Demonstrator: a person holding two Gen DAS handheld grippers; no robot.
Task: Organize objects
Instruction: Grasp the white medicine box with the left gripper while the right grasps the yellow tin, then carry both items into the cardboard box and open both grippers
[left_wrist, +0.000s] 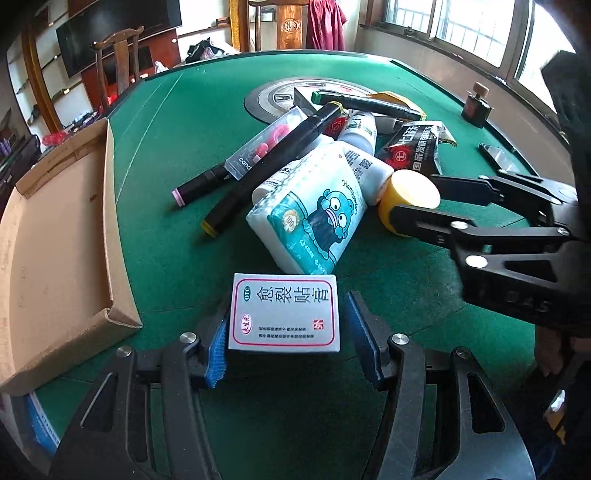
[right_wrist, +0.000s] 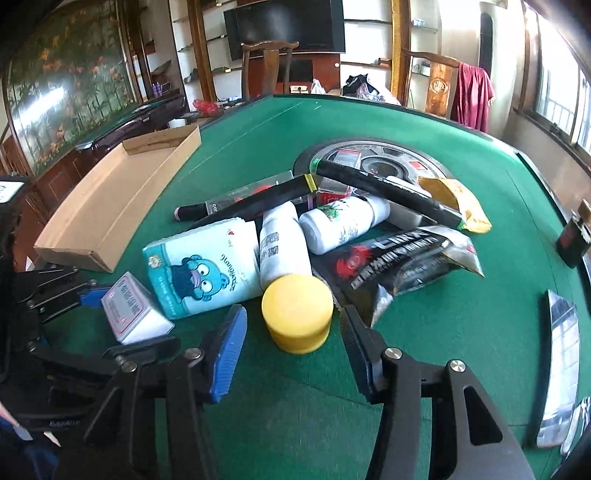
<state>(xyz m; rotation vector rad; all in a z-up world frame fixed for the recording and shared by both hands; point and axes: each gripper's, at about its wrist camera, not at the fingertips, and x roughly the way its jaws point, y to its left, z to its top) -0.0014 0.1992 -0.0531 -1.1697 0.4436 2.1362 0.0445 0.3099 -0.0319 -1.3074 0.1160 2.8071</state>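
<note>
A white medicine box (left_wrist: 283, 314) with a pink border sits between the blue pads of my left gripper (left_wrist: 288, 310), which is shut on its two sides low over the green felt table (left_wrist: 166, 166). The right wrist view shows the same box (right_wrist: 129, 314) at the left, tilted in that gripper (right_wrist: 125, 321). My right gripper (right_wrist: 293, 310) straddles a yellow round lid (right_wrist: 297, 314) at the end of a lying white bottle (right_wrist: 280, 251). A narrow gap shows on each side of the lid, so its jaws stand open. In the left wrist view the right gripper (left_wrist: 413, 197) reaches in from the right around the lid (left_wrist: 408, 199).
A pile lies mid-table: a cartoon tissue pack (left_wrist: 310, 218), black markers (left_wrist: 266, 162), a second white bottle (right_wrist: 343, 221) and a black snack packet (right_wrist: 399, 262). A shallow cardboard tray (left_wrist: 55, 240) sits at the table's left. A small dark bottle (left_wrist: 476, 103) stands at the far right edge.
</note>
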